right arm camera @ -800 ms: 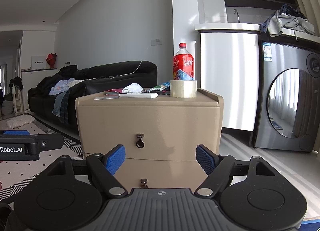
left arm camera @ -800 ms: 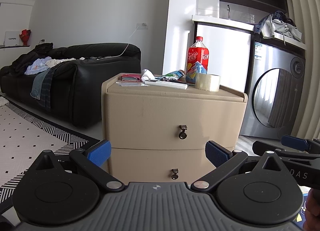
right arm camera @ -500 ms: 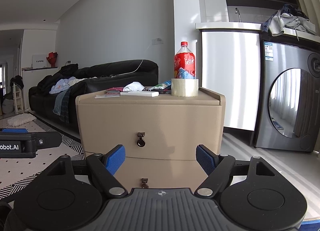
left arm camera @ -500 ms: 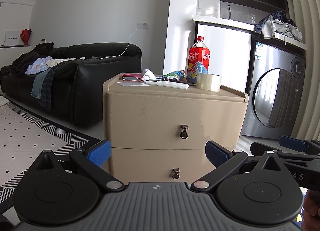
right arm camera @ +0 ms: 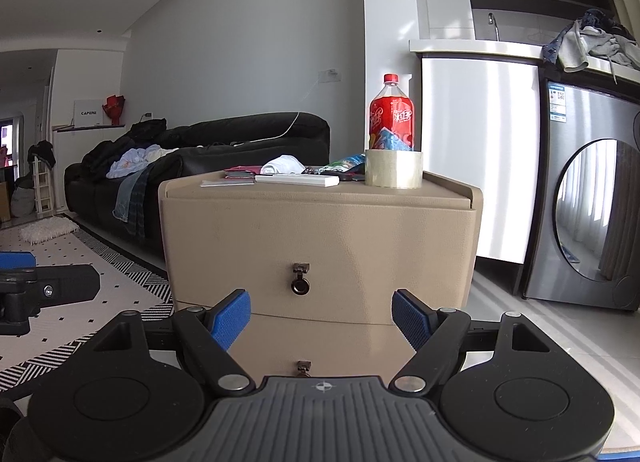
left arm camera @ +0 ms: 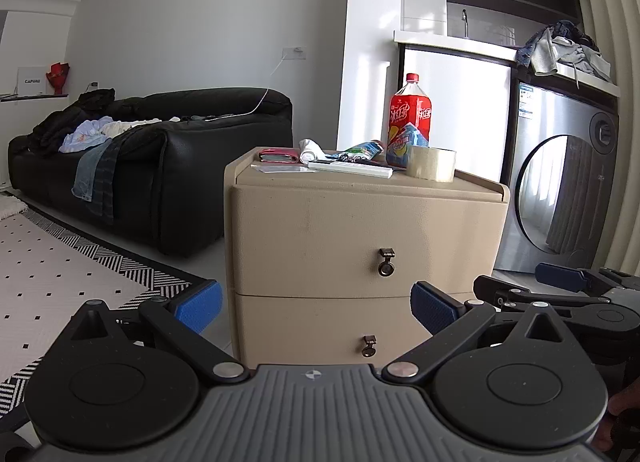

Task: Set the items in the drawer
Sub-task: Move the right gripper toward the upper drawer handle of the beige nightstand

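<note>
Two hand-held grippers face a beige two-drawer cabinet with both drawers shut.

Left wrist view: the left gripper [left arm camera: 314, 308] has its blue-padded jaws spread wide and empty; between and beyond them stands the beige two-drawer cabinet [left arm camera: 360, 230], with a red soda bottle [left arm camera: 410, 120] and a clear tape roll [left arm camera: 431, 163] on top.
Right wrist view: the right gripper [right arm camera: 321, 318] is likewise wide and empty, the upper drawer's dark ring pull [right arm camera: 300, 282] between its jaws, above them.
</note>
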`<move>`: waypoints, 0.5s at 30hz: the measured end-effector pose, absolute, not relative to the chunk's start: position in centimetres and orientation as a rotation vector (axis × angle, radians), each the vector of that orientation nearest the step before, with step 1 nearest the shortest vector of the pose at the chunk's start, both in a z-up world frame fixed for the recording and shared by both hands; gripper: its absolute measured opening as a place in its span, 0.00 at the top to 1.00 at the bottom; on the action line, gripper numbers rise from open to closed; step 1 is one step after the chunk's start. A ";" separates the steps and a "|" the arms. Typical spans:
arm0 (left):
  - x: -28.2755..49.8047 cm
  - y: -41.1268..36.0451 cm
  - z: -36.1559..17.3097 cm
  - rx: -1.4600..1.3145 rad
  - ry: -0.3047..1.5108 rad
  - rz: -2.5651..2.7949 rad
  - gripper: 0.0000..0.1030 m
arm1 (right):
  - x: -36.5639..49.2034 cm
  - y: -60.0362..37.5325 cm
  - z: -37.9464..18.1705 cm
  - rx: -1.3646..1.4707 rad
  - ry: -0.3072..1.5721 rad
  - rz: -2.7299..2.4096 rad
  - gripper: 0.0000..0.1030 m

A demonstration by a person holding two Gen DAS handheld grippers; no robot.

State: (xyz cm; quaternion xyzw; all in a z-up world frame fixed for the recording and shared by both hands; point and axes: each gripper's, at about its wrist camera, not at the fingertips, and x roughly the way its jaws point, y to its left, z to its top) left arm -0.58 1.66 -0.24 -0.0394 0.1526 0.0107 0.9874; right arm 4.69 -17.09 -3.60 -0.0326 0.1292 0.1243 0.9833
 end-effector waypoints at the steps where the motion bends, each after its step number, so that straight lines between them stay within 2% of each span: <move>1: -0.6 1.8 -0.3 -0.080 0.306 0.025 0.00 | 4.8 -16.9 -3.6 -0.070 0.258 0.252 0.21; 15: -1.1 3.1 -0.8 -0.089 0.320 0.059 0.00 | 7.6 -14.8 -4.5 -0.071 0.261 0.266 0.21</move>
